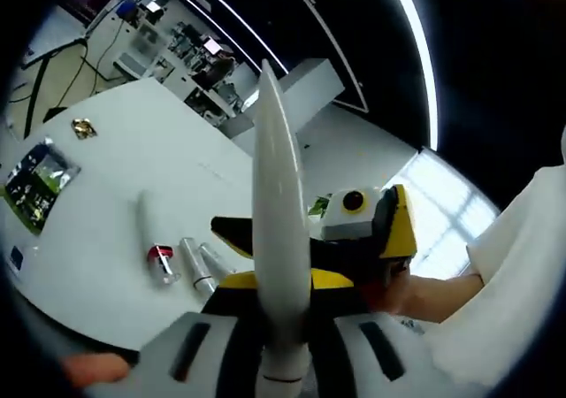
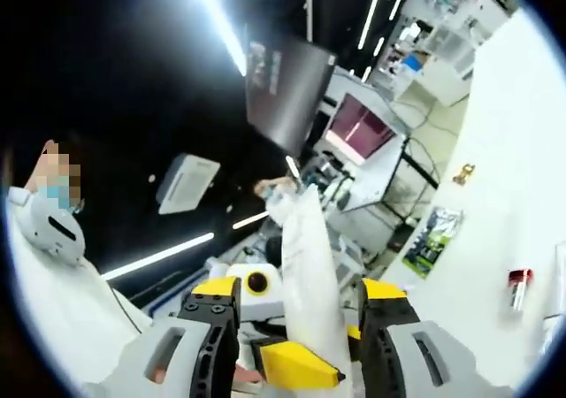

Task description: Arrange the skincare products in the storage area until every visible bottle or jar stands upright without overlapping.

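Fingers (image 1: 281, 265) around white tube (image 1: 276, 195)

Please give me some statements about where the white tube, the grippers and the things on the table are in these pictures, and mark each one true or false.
1. The left gripper holds a white tube. True.
2. The small red-capped bottle stands on the white table. True.
3. The green packet lies between the right gripper's jaws. False: it lies on the table, far from them.
4. The right gripper holds nothing. False: the white tube sits between its jaws.
5. The silver tubes stand upright. False: they lie flat.
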